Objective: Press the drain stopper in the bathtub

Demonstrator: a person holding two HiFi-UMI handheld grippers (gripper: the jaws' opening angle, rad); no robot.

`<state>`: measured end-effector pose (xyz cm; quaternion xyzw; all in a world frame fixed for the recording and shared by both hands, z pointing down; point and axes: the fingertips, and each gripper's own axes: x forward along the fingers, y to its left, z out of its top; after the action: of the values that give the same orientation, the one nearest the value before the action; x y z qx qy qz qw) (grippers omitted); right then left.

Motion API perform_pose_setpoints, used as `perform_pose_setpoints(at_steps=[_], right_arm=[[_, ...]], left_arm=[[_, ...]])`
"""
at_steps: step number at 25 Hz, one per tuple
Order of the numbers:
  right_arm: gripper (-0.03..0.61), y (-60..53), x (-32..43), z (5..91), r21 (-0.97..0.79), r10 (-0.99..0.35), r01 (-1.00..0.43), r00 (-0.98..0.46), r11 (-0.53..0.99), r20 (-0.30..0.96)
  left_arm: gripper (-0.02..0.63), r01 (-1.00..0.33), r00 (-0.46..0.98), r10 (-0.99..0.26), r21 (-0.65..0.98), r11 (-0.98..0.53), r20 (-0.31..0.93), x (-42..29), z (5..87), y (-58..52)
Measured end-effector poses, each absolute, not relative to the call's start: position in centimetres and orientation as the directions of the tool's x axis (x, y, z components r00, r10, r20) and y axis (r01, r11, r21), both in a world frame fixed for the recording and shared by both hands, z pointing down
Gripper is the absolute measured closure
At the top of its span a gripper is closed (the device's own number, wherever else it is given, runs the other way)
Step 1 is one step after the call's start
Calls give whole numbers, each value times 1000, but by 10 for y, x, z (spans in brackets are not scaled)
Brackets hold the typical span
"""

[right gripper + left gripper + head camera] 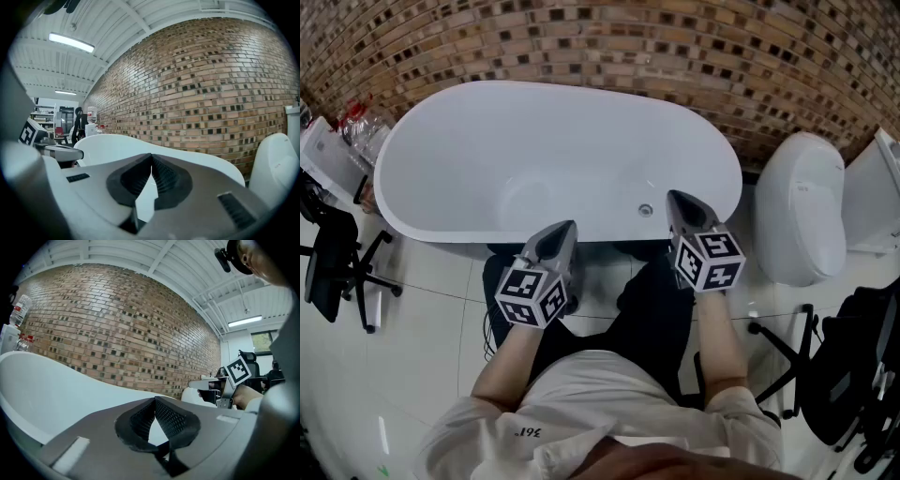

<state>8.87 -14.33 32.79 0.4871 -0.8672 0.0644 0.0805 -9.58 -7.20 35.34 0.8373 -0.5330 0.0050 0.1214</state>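
**Drain stopper: lining up the press**

Drain stopper [645, 210], a small round metal disc, sits on the floor of the white bathtub [534, 131]. It lies close under the near wall, toward the end beside the toilet [806, 211]. Right gripper [673, 196] hangs over the near rim, and in the head view its tip is just beside the stopper. Its fingers are closed tip to tip with nothing between them, as its own view confirms. Left gripper [572, 226] is held farther along the rim, fingers likewise closed and empty. Neither gripper view shows the stopper. The press appears not yet begun. To do it well, use the closed right fingers as one blunt point: tip them down past the rim, centre them on the disc, and push straight down. An off-centre push would likely skid on the smooth metal.
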Motion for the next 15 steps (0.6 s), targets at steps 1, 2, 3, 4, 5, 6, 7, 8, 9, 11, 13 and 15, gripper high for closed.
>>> perform_pose_setpoints(at_steps=[1,2,3,4,5,6,7,8,9,11,13,15], right_arm=[[571,-143,89,328,-33,-835,-856,-511,516,202],[571,-144,89,327,-33,-836,-857,-510,515,203],[571,-144,89,328,-34,-836,-857,-510,514,204],[571,-144,90,328,-36,-835,-857,-510,514,207],[571,-145,90,329,-40,-834,-856,-511,515,209],[571,-145,90,330,-45,-832,-855,-513,516,212],[571,-145,91,331,-49,-831,-855,-514,516,214],[571,-145,91,331,-51,-830,-855,-515,517,215],[571,-145,91,332,-51,-829,-854,-515,517,216],[571,-145,90,332,-51,-828,-853,-516,519,219],[571,-145,90,332,-51,-828,-854,-515,518,222],[571,-145,90,332,-52,-828,-855,-514,516,223]], left_arm=[[607,-893,433,-891,199,-403,138,-96,353,-73],[607,-892,435,-890,199,-405,138,-96,353,-73],[607,-892,436,-889,200,-406,139,-96,353,-74],[607,-891,438,-888,201,-408,139,-95,353,-74],[607,-889,440,-887,202,-410,140,-95,352,-74],[607,-888,443,-886,203,-412,140,-94,352,-74],[607,-888,444,-885,203,-413,141,-93,353,-74],[607,-887,445,-884,204,-414,142,-93,353,-74],[607,-887,446,-884,204,-415,142,-93,353,-74],[607,-886,447,-883,206,-415,143,-93,353,-74],[607,-886,447,-883,208,-415,144,-94,353,-75],[607,-886,447,-883,210,-414,145,-94,353,-75]])
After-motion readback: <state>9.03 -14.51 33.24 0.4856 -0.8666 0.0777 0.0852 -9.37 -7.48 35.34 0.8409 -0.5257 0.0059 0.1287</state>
